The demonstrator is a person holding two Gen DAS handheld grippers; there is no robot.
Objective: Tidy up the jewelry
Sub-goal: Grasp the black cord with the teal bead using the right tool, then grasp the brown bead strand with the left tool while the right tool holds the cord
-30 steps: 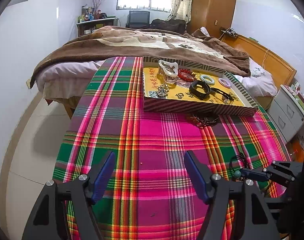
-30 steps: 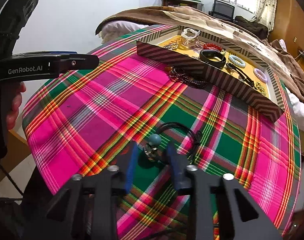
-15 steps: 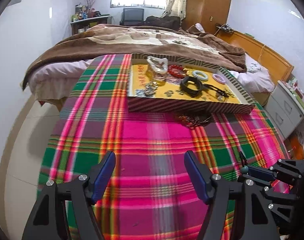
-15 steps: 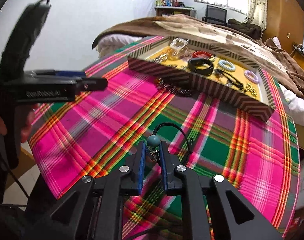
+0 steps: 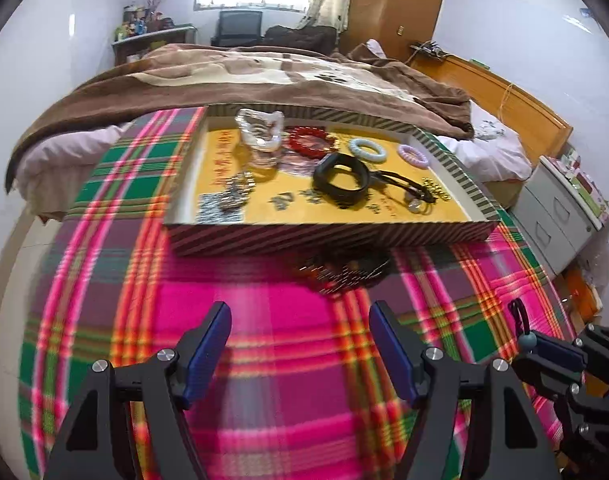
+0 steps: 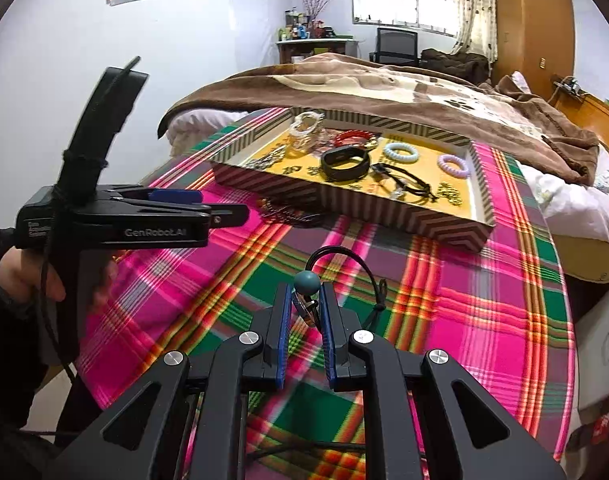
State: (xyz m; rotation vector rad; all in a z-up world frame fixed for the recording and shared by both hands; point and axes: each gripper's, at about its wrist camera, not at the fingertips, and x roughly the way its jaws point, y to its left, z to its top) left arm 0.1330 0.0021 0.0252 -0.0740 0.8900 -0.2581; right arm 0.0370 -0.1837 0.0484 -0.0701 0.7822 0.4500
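Lifting: the cord necklace point(image 6: 344, 268), a black loop with a teal bead point(image 6: 307, 281), has come up off the table point(image 6: 484, 320) within the last second; earlier it lay on the plaid cloth point(image 5: 284, 320) with the pads either side of it.

Left hand-held gripper point(image 5: 300, 344): pads wide apart, holding nothing, hovering over the cloth and facing the tray; it has advanced toward the tray while keeping the same spread.

Beaded string point(image 5: 344, 270): dark beads lying on the cloth just beside the tray's near wall, outside it, blurred.

Tray point(image 5: 328, 236): striped walls, yellow floor, at the far side of the table against the bed point(image 5: 264, 76).

Tray contents, left to right: small metal pieces point(image 5: 234, 194); clear ornament point(image 5: 262, 136); red bead bracelet point(image 5: 310, 140); black band point(image 5: 342, 178); pale blue coil ring point(image 5: 367, 150); lilac coil ring point(image 5: 414, 156); gold chain point(image 5: 434, 192).

Right hand-held gripper point(image 6: 306, 312): pads drawn together on the necklace's metal fitting just under the bead, which stands above the tips; a second ago they were still apart.

Cord: loop hanging forward of the tips; whether its low end touches the cloth I cannot tell.

Meaning for task: pick-up looks done; carrying it to the tray is the likely remaining step, with the beaded string after it.

Risk: the hold is on a small fitting, so the cord may swing or slip.
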